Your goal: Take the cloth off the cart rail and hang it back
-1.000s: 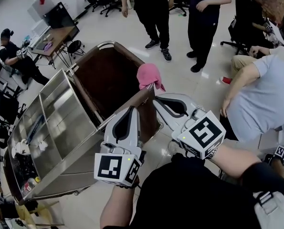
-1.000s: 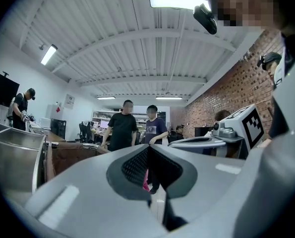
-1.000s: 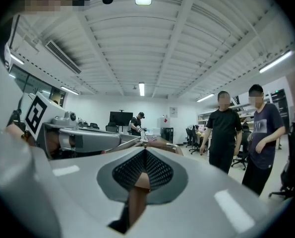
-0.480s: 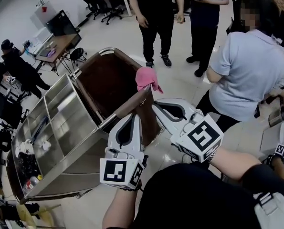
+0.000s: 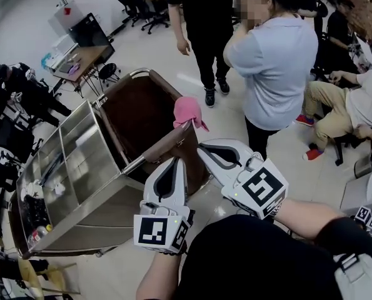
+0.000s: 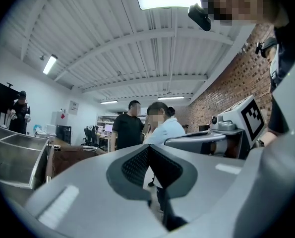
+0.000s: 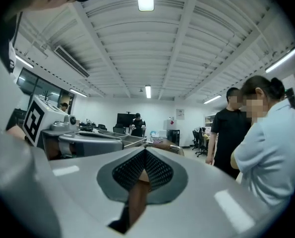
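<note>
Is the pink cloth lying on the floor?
No, the pink cloth is draped over the far end of the cart rail.

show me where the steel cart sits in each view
Head view: steel cart, left of centre.
Left gripper view: steel cart, far left edge.
Right gripper view: steel cart, just left of centre, beyond the jaws.
Shared landmark: person in the light blue shirt, seen in all three.
</note>
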A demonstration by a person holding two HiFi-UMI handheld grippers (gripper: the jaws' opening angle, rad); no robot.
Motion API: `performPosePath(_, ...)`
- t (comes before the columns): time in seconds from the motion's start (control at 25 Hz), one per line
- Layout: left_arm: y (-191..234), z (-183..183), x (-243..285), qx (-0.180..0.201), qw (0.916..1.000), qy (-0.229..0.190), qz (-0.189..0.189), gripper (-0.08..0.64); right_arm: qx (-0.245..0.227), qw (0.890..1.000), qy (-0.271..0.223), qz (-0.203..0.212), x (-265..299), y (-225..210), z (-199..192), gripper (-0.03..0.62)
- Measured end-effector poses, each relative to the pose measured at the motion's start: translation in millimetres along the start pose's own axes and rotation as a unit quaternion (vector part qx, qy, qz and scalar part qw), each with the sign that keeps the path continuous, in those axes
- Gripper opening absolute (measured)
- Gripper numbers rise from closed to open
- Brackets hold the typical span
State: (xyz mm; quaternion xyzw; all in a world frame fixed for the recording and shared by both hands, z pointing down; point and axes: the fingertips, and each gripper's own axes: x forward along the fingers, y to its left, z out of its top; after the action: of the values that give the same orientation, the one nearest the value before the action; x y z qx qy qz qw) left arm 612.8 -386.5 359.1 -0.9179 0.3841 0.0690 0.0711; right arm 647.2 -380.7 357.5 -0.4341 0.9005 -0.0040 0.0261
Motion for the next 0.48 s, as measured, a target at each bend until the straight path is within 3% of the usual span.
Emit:
performPosePath(0.16, -4.5, -10.6, 5.0, -0.002, 1.0000, 0.006, 0.005, 0.003, 0.000, 1.000, 0.002, 0.008, -1.1, -5.2, -7.8, 0.000)
performPosePath(0.28, -3.8, -13.4, 6.5, -0.003, 0.9999, 0.008, 0.011, 0.003, -0.027, 0.999, -0.006, 0.020, 1.8, -8.5, -11.1, 0.000)
performPosePath(0.48, -7.3, -13.1, 9.8, 0.000, 0.9998, 0.011, 0.014, 0.003, 0.008, 1.000, 0.009, 0.018, 0.6, -9.5, -12.9, 0.000)
